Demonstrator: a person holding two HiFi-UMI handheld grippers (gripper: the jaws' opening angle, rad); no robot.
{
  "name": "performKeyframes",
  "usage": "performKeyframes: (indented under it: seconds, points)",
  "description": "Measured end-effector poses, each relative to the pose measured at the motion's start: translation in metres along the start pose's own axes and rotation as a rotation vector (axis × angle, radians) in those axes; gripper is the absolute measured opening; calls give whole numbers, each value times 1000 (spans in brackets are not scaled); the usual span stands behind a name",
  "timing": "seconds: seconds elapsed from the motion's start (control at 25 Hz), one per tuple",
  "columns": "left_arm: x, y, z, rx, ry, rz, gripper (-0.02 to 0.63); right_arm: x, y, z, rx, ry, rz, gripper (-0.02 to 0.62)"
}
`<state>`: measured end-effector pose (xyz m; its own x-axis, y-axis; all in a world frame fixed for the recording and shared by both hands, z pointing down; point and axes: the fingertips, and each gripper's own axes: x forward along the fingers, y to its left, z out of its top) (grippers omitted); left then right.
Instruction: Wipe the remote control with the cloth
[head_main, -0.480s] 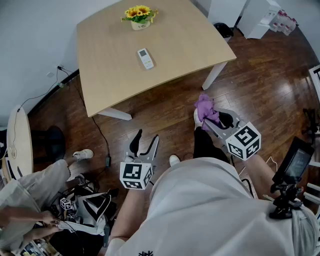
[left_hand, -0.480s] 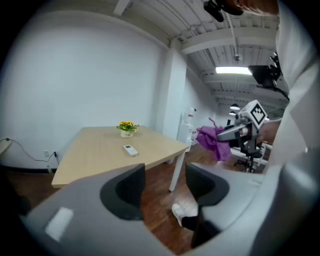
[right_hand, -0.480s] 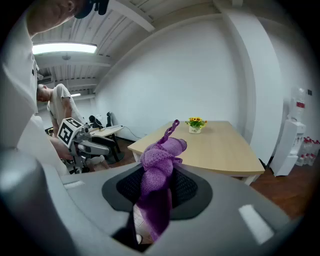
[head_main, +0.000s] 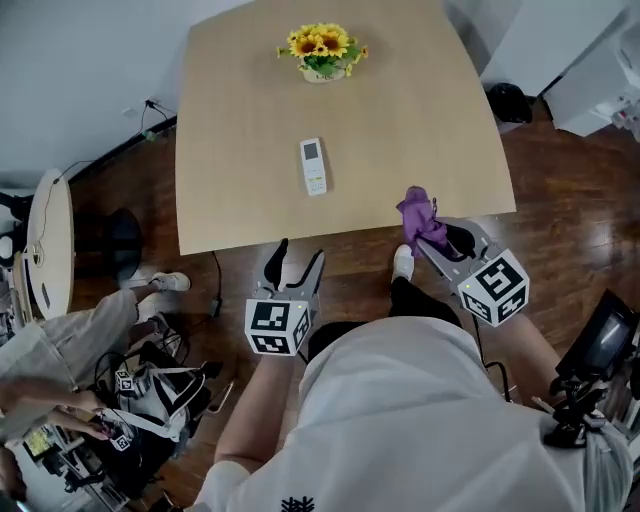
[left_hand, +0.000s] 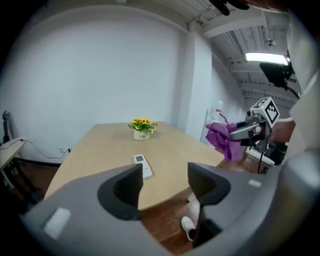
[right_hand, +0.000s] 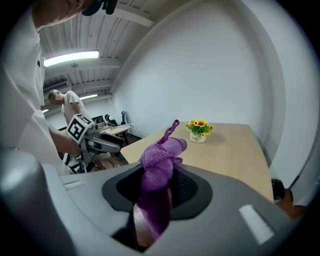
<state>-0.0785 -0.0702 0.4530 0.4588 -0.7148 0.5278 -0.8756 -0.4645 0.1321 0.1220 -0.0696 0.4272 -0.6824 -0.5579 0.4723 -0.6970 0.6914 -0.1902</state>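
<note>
**Left gripper.** The left gripper (head_main: 298, 256) is held over the wooden floor (head_main: 560, 210), short of the near edge of the table (head_main: 240, 150). Its own view shows the jaws part-way apart, with a clear gap and nothing between the pads. Through the gap only the table edge and the floor are seen.

**Right gripper.** The right gripper (head_main: 432, 238) is clamped on the purple cloth (head_main: 420, 214). In its own view the cloth (right_hand: 159, 162) is pinched between the two pads. It bunches up above them in a loose knot and hangs below them in a strip. In the head view the bunched end lies over the table's near edge, towards its right corner.

**Remote control.** The white remote control (head_main: 313, 166) lies flat on the table top, roughly midway across it. Its long axis runs away from the person. It lies between the near edge and the pot of yellow flowers (head_main: 323, 50) at the far side. Neither gripper touches it.

**Relative position.**
- The remote is ahead of the left gripper, beyond the table edge. In the left gripper view the remote (left_hand: 143, 164) appears just above the tip of the left-hand jaw, clear of it.
- The cloth is to the right of the remote and nearer the person, with bare table top between them.
- The left gripper view also shows the right gripper carrying the cloth (left_hand: 223, 138) off to the right.
</note>
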Motion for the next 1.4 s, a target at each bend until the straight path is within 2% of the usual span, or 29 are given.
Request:
performKeyframes:
  seconds: [0.16, 0.32, 0.52, 0.68, 1.0, 1.16, 1.4]
  points:
    - [55, 17, 25, -21, 21, 88, 311, 24, -51, 14, -51, 30, 57, 127]
    - [90, 36, 34, -31, 57, 109, 318, 50, -72, 28, -48, 33, 68, 127]
    - [103, 70, -16, -64, 160, 63, 345, 80, -40, 33, -6, -18, 19, 127]
    - [132, 73, -41, -80, 250, 12, 348, 87, -40, 40, 12, -17, -8, 127]
    - [182, 85, -90, -81, 413, 23, 368, 94, -48, 38, 10, 40, -35, 127]
    - [202, 94, -112, -60, 428, 61, 385, 90, -46, 31, 28, 63, -37, 127]
    - [208, 110, -119, -64, 389, 151, 385, 88, -43, 21, 28, 105, -30, 127]
